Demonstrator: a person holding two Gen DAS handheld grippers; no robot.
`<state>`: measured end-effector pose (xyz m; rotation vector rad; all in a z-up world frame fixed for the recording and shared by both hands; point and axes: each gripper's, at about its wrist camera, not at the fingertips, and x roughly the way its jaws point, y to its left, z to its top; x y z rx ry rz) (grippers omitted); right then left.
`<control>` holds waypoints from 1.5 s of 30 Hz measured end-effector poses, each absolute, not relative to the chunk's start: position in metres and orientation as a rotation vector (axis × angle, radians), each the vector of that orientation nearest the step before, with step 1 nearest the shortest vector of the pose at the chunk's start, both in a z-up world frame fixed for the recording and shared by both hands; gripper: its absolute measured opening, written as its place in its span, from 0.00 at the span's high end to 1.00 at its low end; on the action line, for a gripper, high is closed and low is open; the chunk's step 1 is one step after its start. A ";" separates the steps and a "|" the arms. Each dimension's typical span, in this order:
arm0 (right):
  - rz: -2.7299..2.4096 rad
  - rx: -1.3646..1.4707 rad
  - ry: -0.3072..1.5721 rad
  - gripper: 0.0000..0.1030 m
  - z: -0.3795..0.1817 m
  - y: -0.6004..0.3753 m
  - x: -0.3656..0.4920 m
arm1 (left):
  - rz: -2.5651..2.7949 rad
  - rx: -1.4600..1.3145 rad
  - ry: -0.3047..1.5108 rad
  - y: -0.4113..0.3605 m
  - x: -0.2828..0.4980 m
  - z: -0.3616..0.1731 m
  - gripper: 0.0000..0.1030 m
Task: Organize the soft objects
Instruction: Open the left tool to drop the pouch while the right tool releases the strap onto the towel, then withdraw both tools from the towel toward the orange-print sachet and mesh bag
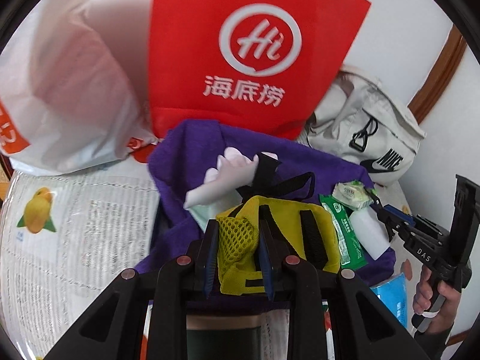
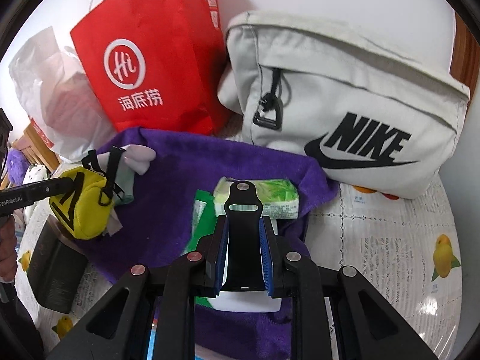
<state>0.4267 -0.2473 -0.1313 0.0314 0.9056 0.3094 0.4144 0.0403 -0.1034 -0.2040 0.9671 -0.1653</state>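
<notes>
My left gripper (image 1: 238,240) is shut on a yellow mesh pouch (image 1: 279,228) with black straps, held over a purple towel (image 1: 186,156). A pale plush piece (image 1: 225,177) lies on the towel just beyond it. In the right wrist view the same pouch (image 2: 81,207) hangs at the left. My right gripper (image 2: 243,231) is shut on the black strap (image 2: 243,210) of a white bottle (image 2: 249,298). Under it sit a green tissue pack (image 2: 276,195) and a green packet (image 2: 199,210). The right gripper (image 1: 379,210) and the bottle (image 1: 369,234) also show in the left wrist view.
A red "Hi" bag (image 2: 150,69), a white plastic bag (image 2: 51,99) and an off-white Nike bag (image 2: 345,105) stand against the wall behind the towel. A dark box (image 2: 54,270) lies at the left. The lemon-print tablecloth (image 2: 390,240) is bare at the right.
</notes>
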 end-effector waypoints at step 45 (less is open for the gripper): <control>0.410 0.026 0.877 0.53 -0.088 -0.244 0.230 | -0.149 -0.174 0.967 0.026 0.289 -0.062 0.53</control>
